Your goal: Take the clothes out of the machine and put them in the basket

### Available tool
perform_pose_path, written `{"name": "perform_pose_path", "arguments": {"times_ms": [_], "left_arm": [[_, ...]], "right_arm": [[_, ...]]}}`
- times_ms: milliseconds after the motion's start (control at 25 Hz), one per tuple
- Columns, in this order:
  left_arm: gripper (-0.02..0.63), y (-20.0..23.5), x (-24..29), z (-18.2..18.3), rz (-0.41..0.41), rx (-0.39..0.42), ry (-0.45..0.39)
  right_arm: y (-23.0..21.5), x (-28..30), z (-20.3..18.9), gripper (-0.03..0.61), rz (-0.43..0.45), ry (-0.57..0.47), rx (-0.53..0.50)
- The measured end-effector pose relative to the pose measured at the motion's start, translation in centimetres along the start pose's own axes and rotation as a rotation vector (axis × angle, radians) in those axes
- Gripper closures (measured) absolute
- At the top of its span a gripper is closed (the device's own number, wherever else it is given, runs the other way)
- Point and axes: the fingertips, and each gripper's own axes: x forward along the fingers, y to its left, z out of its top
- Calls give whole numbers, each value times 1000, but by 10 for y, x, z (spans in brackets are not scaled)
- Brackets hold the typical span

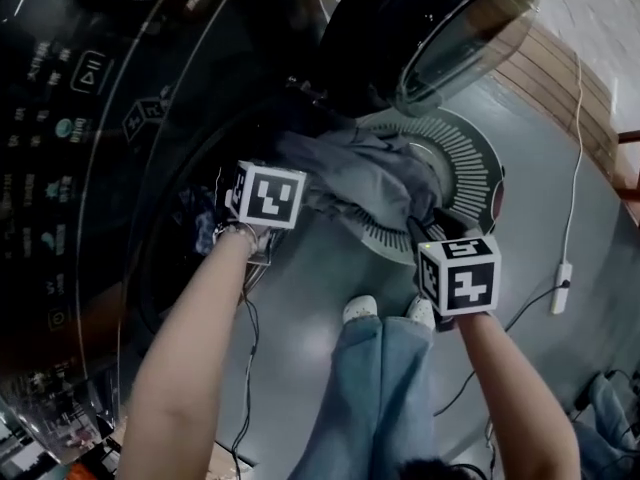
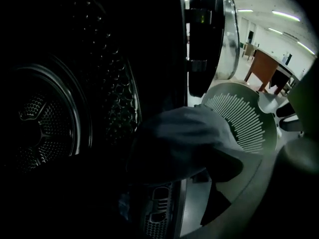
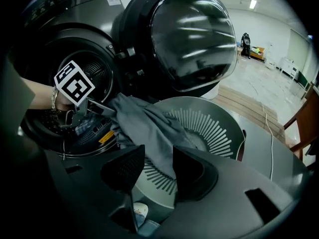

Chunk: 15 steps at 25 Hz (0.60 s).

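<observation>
A smooth grey floor (image 1: 300,298) runs under a dark front-loading machine (image 3: 65,14) in a large, lamp-lit hall, with the machine's round door (image 3: 192,39) open wide. The right tongs (image 3: 157,164) are released, jaws apart over the slotted grey basket (image 3: 219,133). The lower end of a grey garment (image 3: 144,128) hangs just beyond their gap, so they look placed to guide the cloth, not carry it. The left tongs (image 3: 89,109), at the mouth of the drum (image 2: 45,118), appear clenched on the garment's upper edge: the cloth draws up to their tip and bunches over them in their own view. The garment thus spans from the machine's opening into the basket, which sits right under the door so a load need only be drawn across. Something bluish (image 3: 85,126) lies at the drum's lip, perhaps more clothing
</observation>
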Motion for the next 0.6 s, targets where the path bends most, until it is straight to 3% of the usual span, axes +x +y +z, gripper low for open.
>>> {"name": "perform_pose_path", "arguments": {"times_ms": [440,600], "left_arm": [[78,-1,47,-6,-8,2,74],[145,-5,44,-10,-26,8,84]], "right_arm": [[-12,19,-21,410,5,12,69],[-18,16,-25,414,-6,18,50]]}}
